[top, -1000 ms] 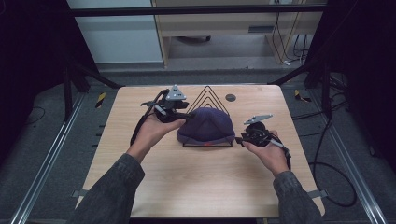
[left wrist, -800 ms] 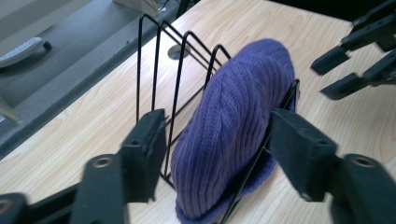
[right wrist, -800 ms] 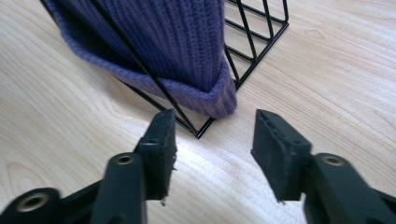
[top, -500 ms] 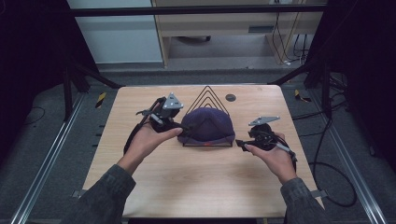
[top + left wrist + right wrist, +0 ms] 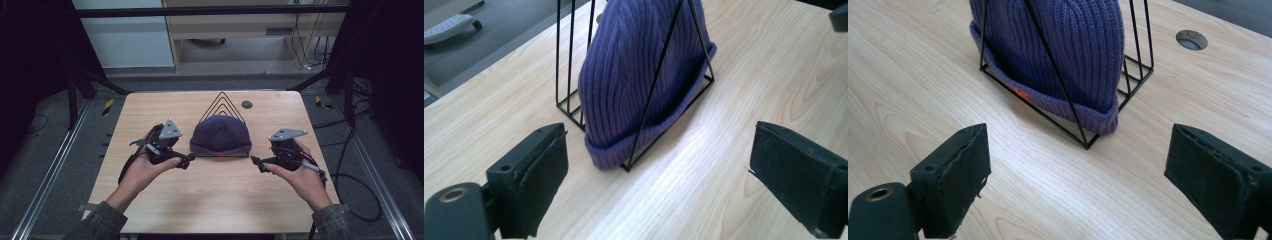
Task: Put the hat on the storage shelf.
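Here the left gripper (image 5: 186,160) and right gripper (image 5: 257,163), both with jaws apart, flank a purple beanie (image 5: 220,136) in a wire rack (image 5: 220,100)

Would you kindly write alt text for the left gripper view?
A purple knitted beanie sits tucked in a black wire rack on a light wooden table. The left claw is open in the foreground, its jaws wide apart and short of the hat.
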{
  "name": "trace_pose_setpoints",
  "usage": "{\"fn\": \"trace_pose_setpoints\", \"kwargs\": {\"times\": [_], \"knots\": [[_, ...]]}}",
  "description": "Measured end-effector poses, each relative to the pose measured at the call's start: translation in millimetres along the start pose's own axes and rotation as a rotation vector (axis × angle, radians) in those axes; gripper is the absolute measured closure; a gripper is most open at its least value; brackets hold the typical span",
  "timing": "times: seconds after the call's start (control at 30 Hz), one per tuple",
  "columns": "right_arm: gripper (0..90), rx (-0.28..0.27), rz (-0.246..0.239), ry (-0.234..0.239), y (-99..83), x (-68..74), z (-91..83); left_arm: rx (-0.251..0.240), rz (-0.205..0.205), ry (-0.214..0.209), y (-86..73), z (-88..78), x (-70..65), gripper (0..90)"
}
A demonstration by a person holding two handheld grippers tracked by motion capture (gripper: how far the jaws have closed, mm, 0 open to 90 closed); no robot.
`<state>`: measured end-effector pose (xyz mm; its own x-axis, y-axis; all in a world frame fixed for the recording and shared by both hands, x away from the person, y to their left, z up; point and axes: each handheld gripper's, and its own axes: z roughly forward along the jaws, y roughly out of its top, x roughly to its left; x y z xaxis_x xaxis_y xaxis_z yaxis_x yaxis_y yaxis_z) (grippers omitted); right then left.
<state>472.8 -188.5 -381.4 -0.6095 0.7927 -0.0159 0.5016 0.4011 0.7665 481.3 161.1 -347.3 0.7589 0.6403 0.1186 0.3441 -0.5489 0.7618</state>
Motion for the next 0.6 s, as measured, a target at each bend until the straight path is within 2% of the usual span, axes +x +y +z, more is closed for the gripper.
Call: {"fn": "trace_pose_setpoints", "kwargs": {"times": [0.13, 0.27, 0.47, 0.6], "knots": [[8.1, 0.000, -0.011, -0.014, -2.0, -0.3, -1.8, 0.005, 0.005, 0.013, -8.1, -5.9, -0.5, 6.6], [6.6, -0.007, -0.011, -0.014, -3.2, -0.6, -1.2, 0.000, -0.014, 0.019, -20.5, -8.6, -0.2, 6.3], [6.1, -0.002, -0.023, -0.006, -1.5, 4.6, 6.0, 0.004, -0.054, 0.043, -48.2, -5.6, 7.1, 6.4], [6.2, 0.003, -0.043, 0.013, -1.0, 11.6, 12.8, 0.032, -0.082, 0.065, -69.1, -2.3, 14.1, 6.4]]}}
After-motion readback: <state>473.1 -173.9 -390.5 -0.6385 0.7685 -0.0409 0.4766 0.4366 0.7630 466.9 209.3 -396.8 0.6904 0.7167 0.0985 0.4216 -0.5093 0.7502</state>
